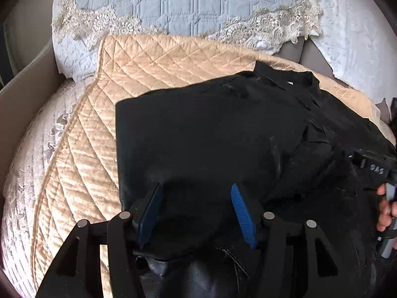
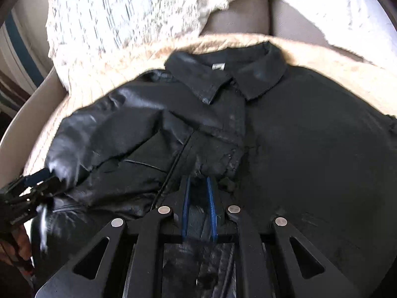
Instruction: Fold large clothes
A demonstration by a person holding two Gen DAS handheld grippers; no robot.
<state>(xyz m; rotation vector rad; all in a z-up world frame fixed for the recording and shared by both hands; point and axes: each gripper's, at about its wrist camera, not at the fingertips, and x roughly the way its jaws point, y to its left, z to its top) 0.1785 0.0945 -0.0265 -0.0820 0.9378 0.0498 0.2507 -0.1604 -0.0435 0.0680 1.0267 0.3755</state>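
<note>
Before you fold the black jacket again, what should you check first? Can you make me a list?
1. Jacket lies on the tan quilted mat: ok.
2. Collar lies at the far end, flat: ok.
3. Left gripper has its jaws apart over the near hem, pressing on nothing: ok.
4. Right gripper has its jaws nearly together; whether it pinches jacket material: cannot tell.
5. Front of the jacket is smooth: not ok, creases run across the middle in the right wrist view.
6. The side folded in has a straight edge in the left wrist view: ok.
</note>
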